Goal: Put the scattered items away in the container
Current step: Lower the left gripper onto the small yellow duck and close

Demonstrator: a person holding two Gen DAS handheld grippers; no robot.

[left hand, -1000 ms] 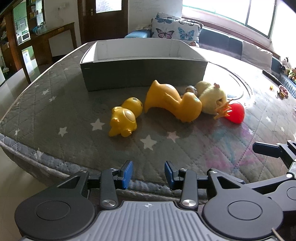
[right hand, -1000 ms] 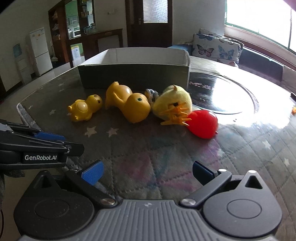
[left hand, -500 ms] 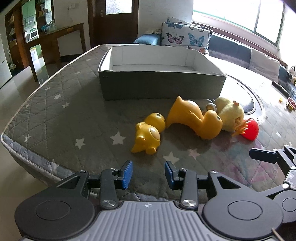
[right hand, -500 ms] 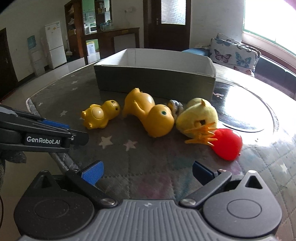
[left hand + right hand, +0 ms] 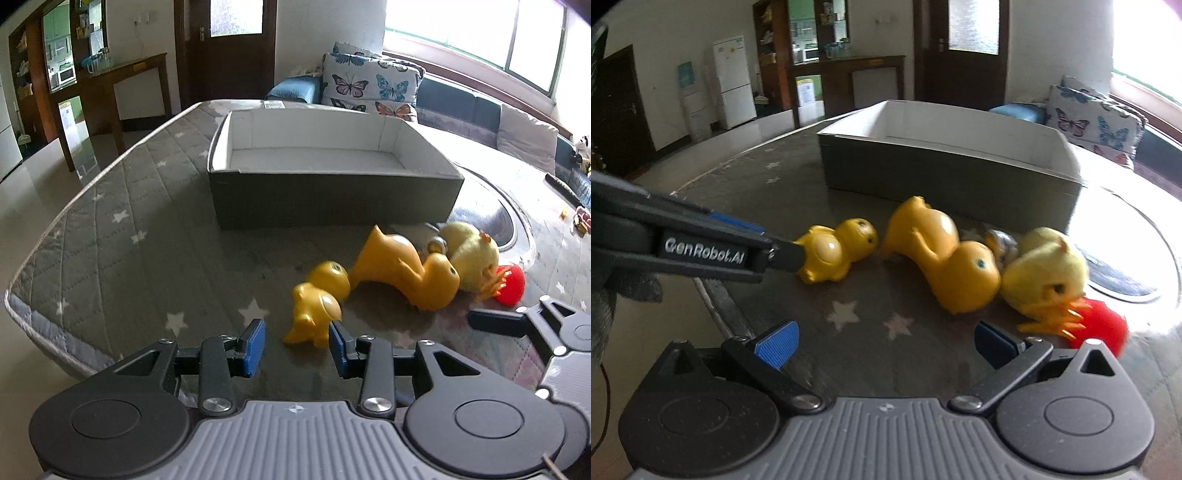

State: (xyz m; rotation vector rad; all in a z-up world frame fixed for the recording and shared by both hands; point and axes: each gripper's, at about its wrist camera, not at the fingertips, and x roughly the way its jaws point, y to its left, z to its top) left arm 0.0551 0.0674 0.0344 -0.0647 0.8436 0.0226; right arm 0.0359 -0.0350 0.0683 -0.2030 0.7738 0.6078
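A grey open box (image 5: 332, 195) with a white inside stands on the starred mat; it also shows in the right wrist view (image 5: 945, 177). In front of it lie a small yellow duck (image 5: 317, 306) (image 5: 834, 254), a big yellow duck (image 5: 406, 273) (image 5: 945, 258), a fluffy yellow chick (image 5: 469, 254) (image 5: 1045, 273) and a red ball (image 5: 511, 286) (image 5: 1104, 328). My left gripper (image 5: 295, 341) is open, its right pad close beside the small duck. My right gripper (image 5: 884, 341) is open and empty, in front of the big duck.
The grey starred mat (image 5: 129, 240) covers a round table, with its edge at the left. A glass turntable (image 5: 495, 218) lies right of the box. A sofa with butterfly cushions (image 5: 369, 81) stands behind. Small items (image 5: 580, 218) lie at the far right.
Both grippers have moved forward towards the toys. The left gripper has come up to the small duck; the right has neared the big duck and chick. The toys have not moved.
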